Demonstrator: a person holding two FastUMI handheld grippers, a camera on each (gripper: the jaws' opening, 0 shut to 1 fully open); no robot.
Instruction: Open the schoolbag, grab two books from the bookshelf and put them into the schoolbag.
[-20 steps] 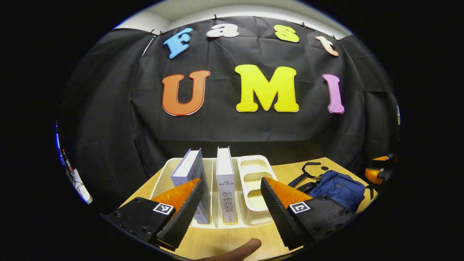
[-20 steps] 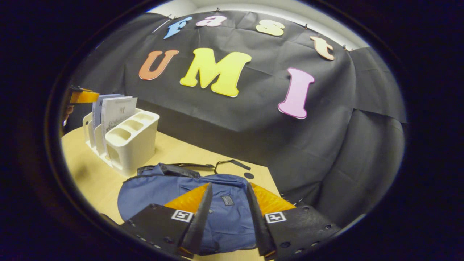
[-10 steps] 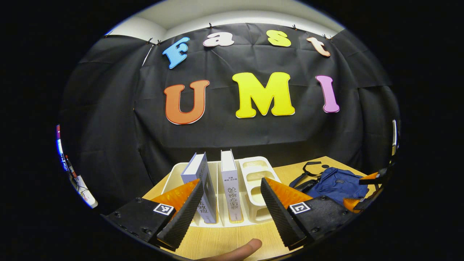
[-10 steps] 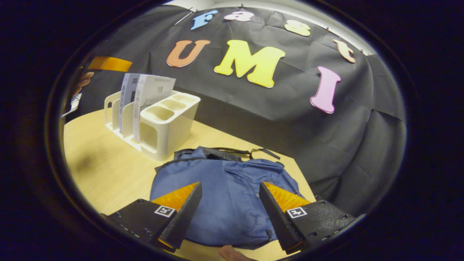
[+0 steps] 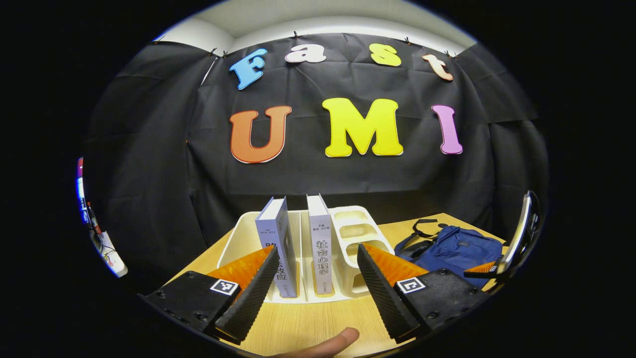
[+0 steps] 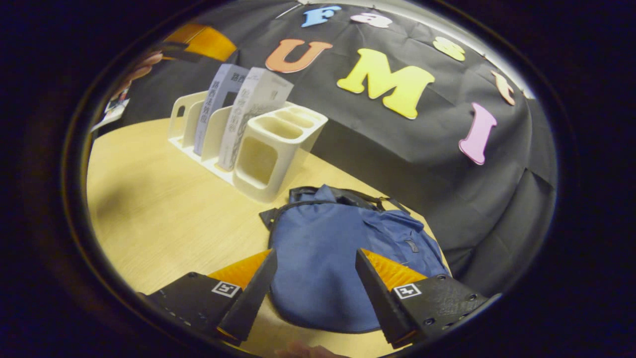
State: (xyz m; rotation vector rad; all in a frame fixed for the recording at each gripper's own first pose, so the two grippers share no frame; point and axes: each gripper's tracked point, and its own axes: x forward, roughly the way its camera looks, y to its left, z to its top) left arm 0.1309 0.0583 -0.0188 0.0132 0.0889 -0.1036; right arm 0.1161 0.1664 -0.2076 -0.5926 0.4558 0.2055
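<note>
The schoolbag (image 6: 343,263) is matt blue cloth, the bookshelf (image 6: 271,159) smooth cream plastic, the table (image 6: 159,209) pale wood grain, and the fingers (image 5: 248,301) have ribbed black pads.

The left gripper view faces the white plastic bookshelf (image 5: 348,233) closely and level, the right gripper view looks down over the blue fabric schoolbag (image 6: 338,258); both share shelf and bag.

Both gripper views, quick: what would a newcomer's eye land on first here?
Probably the two books standing upright in the white bookshelf on the wooden table, straight ahead of the open left gripper. Next, the blue schoolbag lying flat beside the shelf, zipped shut, with the open right gripper above it.
</note>
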